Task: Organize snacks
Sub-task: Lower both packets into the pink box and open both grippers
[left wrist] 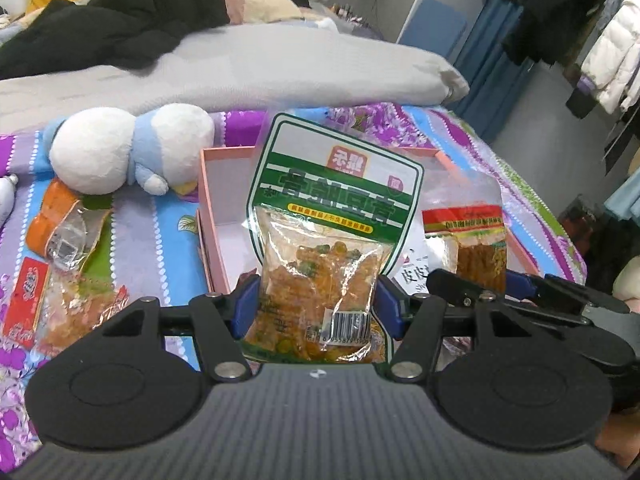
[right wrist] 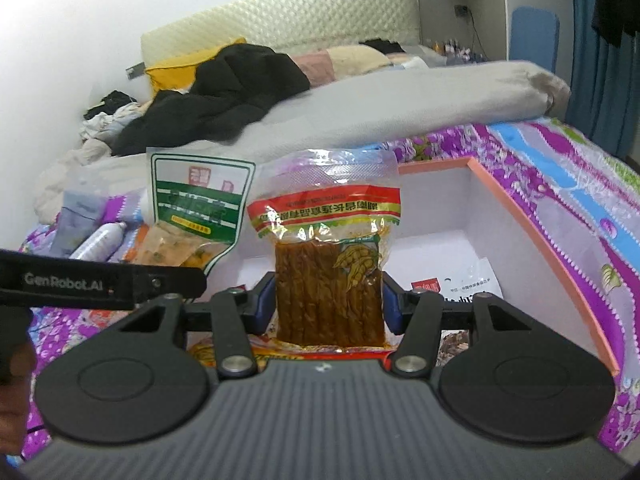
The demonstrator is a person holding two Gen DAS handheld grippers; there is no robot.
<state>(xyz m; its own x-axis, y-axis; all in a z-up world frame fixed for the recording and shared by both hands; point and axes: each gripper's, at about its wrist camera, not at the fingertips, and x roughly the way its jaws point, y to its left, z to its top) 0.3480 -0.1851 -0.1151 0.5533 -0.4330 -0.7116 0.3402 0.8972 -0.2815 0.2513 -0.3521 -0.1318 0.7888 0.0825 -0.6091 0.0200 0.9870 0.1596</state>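
Left hand-held gripper [left wrist: 316, 304]: clamped on the green-and-white snack bag [left wrist: 332, 216], its blue pads pressing the bag's lower sides; the bag stands upright between them, orange and green pieces showing through the clear lower part, a barcode near the bottom.
Right hand-held gripper [right wrist: 330, 304]: clamped on the red-topped snack pack [right wrist: 328, 264] of brown strips, held upright with its print upside down.
Pink box [left wrist: 208, 200]: open, white inside, lying on the bed; both held packs hang over or just in front of it. In the right wrist view its pink rim [right wrist: 532, 232] runs along the right side.
Inside the box: a white packet with a red label [right wrist: 460, 284] lies on the floor of the box, partly hidden behind the right gripper.
Loose snacks: an orange packet [left wrist: 68, 224] and a red-labelled clear packet [left wrist: 52, 304] lie on the bedsheet to the left of the box.
Plush toy [left wrist: 132, 148]: white and blue, lying on its side just beside the box's left far corner.
Bedsheet [left wrist: 160, 236]: striped purple, blue and floral.
Grey duvet [left wrist: 260, 68]: bunched beyond the box, a black garment [left wrist: 120, 20] on top of it.
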